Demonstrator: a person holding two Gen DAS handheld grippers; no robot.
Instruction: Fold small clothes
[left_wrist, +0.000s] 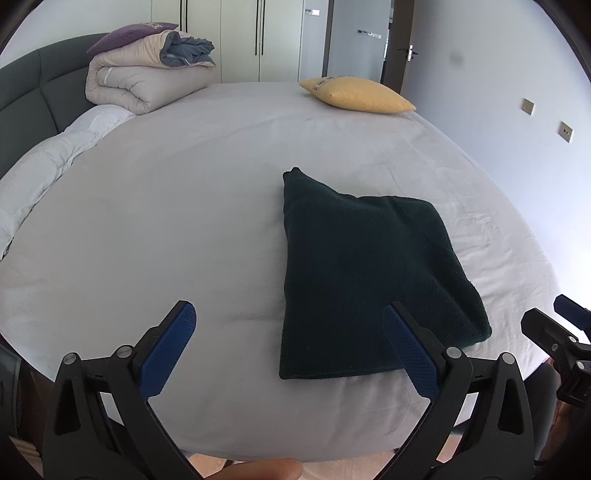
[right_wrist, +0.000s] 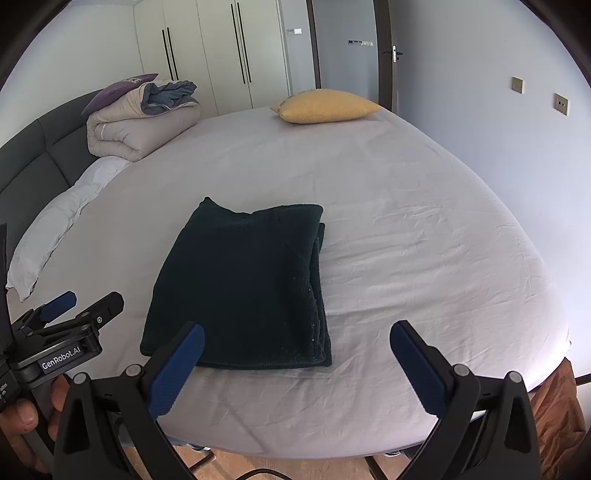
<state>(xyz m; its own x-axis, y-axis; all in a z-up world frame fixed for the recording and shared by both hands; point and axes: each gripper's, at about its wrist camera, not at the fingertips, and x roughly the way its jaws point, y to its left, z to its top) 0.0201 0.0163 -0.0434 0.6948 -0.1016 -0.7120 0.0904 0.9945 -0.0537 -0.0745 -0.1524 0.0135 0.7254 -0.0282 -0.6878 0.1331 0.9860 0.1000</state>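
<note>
Both grippers, left gripper (left_wrist: 290, 334) and right gripper (right_wrist: 297, 350), hovered released and empty above the bed (right_wrist: 424, 236) edge; dark garment (right_wrist: 240, 284) lay folded flat there. Fold looked finished; next likely another halving or retreat.

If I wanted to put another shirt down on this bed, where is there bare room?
Widest bare sheet: between the dark folded garment, the white duvet and the yellow pillow. Another patch lies right of the garment toward the bed edge. Crowded: the headboard corner, with rolled bedding.
</note>
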